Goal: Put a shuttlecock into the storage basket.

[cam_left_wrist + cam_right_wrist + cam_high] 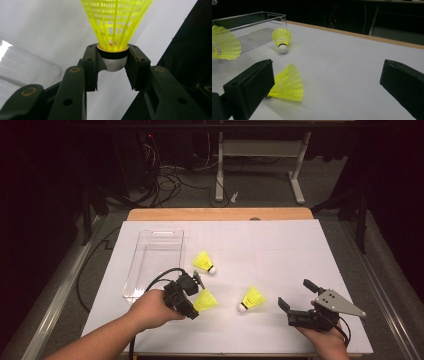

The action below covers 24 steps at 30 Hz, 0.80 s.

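A: Shuttlecock, yellow, item one [115, 27]: gripped by the left gripper [113, 67], pads [91, 66] pressed on either side of the white cork base, skirt pointing away from the jaws. In the high view it sits at the near left of the white table [280, 245], just off the near end of the clear bin [155, 262].

B: Remaining stock?

A: Two loose shuttlecocks. One beside the bin's right wall, cork toward the near side [205, 262]. One nearer the middle, lying on its side [251, 299]. Right gripper [298, 301] resting at the near right, jaws wide, nothing between them.

B: Handling note for item one?

A: Likely destination is the bin. The grip is on the rounded cork alone, so the hold looks narrow; I'd keep the squeeze constant and avoid quick swings that could let the cork roll out. Carry it over the bin's near wall, lower it inside, then release with the skirt clear of the rim.

B: Risk?

A: The light skirt catching the wall and tipping the item outside.
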Available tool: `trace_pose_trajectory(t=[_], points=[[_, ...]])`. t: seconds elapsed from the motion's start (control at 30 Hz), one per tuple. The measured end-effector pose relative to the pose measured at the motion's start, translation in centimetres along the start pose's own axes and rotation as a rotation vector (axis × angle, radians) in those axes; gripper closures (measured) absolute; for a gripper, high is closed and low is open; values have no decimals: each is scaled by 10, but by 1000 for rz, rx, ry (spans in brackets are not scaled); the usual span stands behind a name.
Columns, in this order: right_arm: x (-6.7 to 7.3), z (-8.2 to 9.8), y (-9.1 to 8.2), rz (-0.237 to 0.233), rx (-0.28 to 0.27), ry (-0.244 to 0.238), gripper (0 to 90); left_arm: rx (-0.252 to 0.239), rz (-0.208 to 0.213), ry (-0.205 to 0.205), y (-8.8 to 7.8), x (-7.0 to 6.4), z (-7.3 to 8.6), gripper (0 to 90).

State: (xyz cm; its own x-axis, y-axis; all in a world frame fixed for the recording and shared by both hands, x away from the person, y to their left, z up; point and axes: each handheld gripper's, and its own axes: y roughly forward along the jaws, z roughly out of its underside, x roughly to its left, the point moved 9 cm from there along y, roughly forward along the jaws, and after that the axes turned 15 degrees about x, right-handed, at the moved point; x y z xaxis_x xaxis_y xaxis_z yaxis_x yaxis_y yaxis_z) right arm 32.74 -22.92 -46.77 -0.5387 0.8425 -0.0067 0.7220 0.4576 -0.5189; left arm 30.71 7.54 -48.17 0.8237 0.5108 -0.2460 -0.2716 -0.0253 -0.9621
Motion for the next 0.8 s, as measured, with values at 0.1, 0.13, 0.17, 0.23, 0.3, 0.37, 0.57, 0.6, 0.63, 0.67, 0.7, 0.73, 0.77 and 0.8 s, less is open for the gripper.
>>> trace_pose_trajectory(t=[0.1,0.13,0.17,0.23,0.3,0.37,0.57,0.6,0.63,0.67,0.7,0.73,0.77,0.8], points=[[0,0,1,0,3,1,1,1,5,1,-4,-1,4,646],[0,1,1,0,3,1,1,1,7,-1,-5,-1,5,647],[0,1,1,-1,4,3,1,2,7,-4,-6,-2,6,647],[0,1,1,-1,4,3,1,15,-1,2,-6,-4,9,647],[0,1,1,-1,4,4,1,17,-3,-1,-8,-5,10,646],[0,1,0,0,3,3,2,21,-2,-7,-11,-4,12,647],[0,1,-1,0,1,4,1,12,13,-11,-17,-2,14,647],[0,1,-1,1,1,5,1,12,10,-12,-19,-2,14,647],[-1,1,-1,1,1,6,1,7,11,-14,-21,-2,14,646],[-1,1,-1,2,-1,5,1,12,10,-11,-22,-2,15,647],[-1,1,-1,1,-1,6,1,6,8,-12,-24,-2,15,647],[-1,1,-1,1,-2,5,1,5,6,-13,-26,-2,15,647],[-1,1,-1,1,-1,7,1,5,6,-13,-27,-2,15,647],[-1,1,-2,0,-2,7,2,4,5,-15,-29,-2,16,647]])
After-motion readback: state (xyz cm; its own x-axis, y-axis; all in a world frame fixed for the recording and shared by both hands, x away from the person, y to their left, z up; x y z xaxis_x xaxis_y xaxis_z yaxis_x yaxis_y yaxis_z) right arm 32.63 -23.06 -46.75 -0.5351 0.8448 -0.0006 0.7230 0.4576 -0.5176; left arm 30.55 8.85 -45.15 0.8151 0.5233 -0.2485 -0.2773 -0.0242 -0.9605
